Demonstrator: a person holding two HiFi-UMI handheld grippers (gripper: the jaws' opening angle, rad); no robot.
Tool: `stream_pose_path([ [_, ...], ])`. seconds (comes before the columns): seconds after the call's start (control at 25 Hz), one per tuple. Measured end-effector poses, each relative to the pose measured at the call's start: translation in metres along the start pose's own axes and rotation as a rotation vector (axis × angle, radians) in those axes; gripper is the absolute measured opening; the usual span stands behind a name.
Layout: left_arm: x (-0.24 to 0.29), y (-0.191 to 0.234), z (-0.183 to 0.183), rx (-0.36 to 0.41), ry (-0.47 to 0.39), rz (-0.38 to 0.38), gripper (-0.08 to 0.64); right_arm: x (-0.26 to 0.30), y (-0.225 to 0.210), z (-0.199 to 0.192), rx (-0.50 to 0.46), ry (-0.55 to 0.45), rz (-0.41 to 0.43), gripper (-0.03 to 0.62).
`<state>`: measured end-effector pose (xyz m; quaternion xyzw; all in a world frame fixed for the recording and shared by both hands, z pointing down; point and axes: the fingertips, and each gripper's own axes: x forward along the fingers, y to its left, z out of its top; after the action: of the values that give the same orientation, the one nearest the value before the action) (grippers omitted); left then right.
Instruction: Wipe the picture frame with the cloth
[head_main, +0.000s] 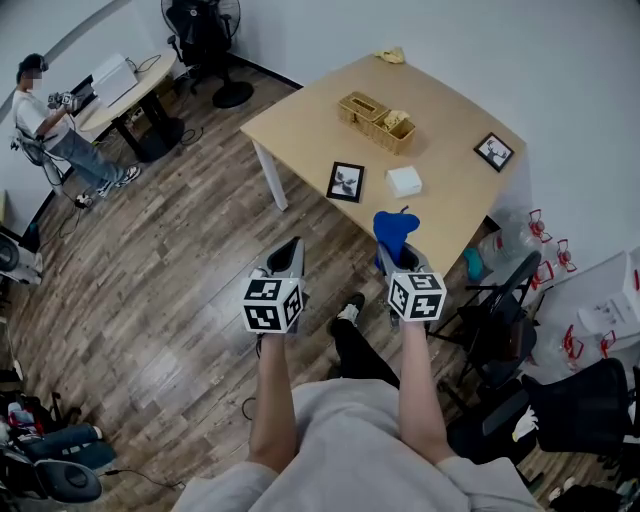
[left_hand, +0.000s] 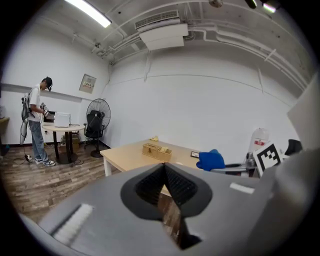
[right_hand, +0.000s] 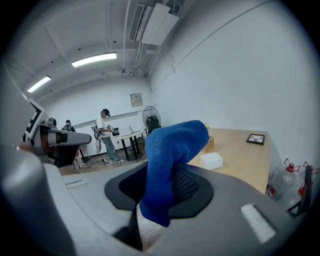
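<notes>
A wooden table (head_main: 300, 115) stands ahead of me. One black picture frame (head_main: 346, 181) lies near its front edge, and another black frame (head_main: 494, 151) lies at the right end. My right gripper (head_main: 393, 250) is shut on a blue cloth (head_main: 396, 228), which sticks up from its jaws (right_hand: 172, 157) just short of the table's front edge. My left gripper (head_main: 291, 258) is shut with nothing in it (left_hand: 165, 192), held over the floor in front of the table.
A wicker tray (head_main: 377, 119) and a white box (head_main: 404, 181) sit on the table, with a yellow rag (head_main: 391, 55) at the far edge. Black chairs (head_main: 500, 320) stand at my right. A person (head_main: 50, 125) stands by a round table (head_main: 125, 90) at far left, near a fan (head_main: 215, 40).
</notes>
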<state>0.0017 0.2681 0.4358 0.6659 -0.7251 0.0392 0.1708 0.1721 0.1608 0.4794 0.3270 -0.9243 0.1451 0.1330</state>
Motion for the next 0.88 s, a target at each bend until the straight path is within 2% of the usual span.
stream_pose_path([
  [0.36,0.060,0.034,0.022,0.047,0.034,0.008,0.052,0.075,-0.019,0.026,0.055,-0.001,0.024,0.102],
  [0.56,0.104,0.058,0.044,0.077,0.045,0.019,0.052,0.124,-0.020,0.054,0.136,-0.037,0.112,0.103],
  [0.88,0.188,0.093,0.084,0.086,0.042,0.005,0.051,0.204,-0.034,0.099,0.091,-0.042,0.185,0.103],
])
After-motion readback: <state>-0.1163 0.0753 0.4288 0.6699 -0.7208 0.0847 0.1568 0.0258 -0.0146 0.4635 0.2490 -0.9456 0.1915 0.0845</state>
